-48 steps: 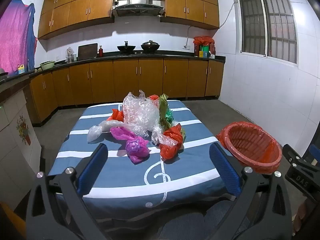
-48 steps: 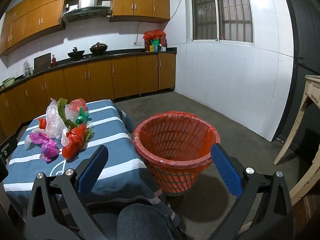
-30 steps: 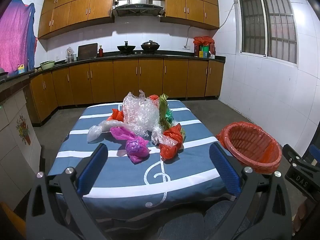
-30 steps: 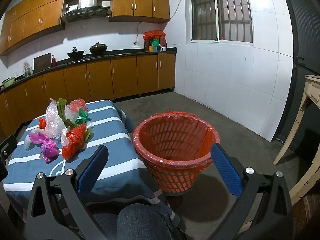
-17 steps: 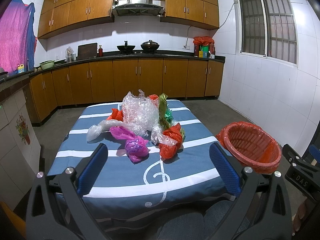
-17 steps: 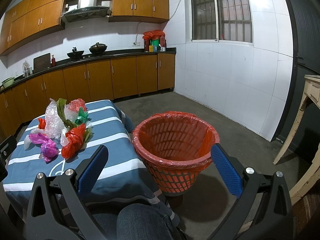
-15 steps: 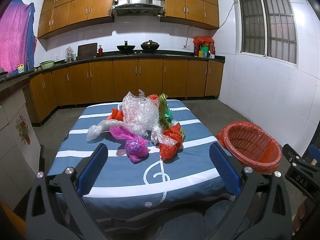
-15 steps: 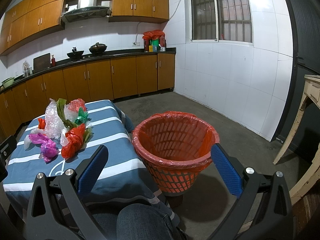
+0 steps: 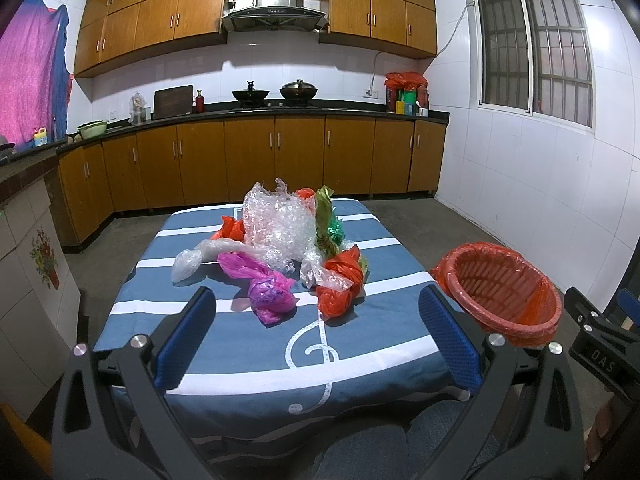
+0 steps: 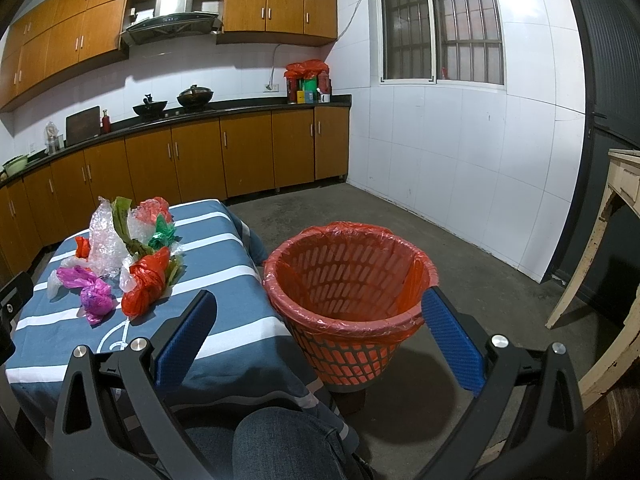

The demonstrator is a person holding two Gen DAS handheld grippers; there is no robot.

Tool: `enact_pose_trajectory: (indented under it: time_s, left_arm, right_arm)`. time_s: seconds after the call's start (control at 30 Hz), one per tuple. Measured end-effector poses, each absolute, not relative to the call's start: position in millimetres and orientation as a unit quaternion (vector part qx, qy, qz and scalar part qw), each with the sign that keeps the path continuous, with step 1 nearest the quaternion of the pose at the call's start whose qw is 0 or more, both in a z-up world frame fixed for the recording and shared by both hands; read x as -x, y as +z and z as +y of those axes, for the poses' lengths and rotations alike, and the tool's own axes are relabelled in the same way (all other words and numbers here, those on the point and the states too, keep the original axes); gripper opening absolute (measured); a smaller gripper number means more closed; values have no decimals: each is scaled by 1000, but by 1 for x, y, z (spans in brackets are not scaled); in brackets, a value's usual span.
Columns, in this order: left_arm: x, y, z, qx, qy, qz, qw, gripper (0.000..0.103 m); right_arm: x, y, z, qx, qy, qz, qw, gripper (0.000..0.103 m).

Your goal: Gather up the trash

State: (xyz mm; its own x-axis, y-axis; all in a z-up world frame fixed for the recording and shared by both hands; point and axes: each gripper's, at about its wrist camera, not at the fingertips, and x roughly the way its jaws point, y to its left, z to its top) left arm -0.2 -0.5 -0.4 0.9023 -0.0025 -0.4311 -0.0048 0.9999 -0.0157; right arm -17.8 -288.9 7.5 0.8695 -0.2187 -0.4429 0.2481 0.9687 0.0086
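Both grippers spread, empty: left gripper [image 9: 318,326] best takes nearest purple bag [image 9: 269,293] by its knot, right gripper [image 10: 318,326] ready over lined orange basket [image 10: 348,300].

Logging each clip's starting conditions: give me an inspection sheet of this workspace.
Surface: table with blue striped cloth, treble-clef print.
Job's things: pile of crumpled plastic bags at the table's middle, including a magenta bag, a red bag and clear bubble wrap; orange basket with red liner on the floor beside the table, nothing seen inside.
Clutter: nothing seen on the table beyond the pile.
Grippers: left hand-held gripper open, holding nothing; right hand-held gripper open, holding nothing.
Cables: one wall cord above the counter.
Surroundings: wooden kitchen cabinets, barred window, person's knee below.
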Motion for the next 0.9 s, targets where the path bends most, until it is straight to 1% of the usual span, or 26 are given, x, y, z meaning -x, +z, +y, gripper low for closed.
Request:
enact_pose_trajectory:
  time_s: [0.9]
  left_arm:
    - [1, 0, 0, 9, 1, 222, 975, 99]
  right_arm:
    - [17, 7, -290, -33, -121, 226, 966, 101]
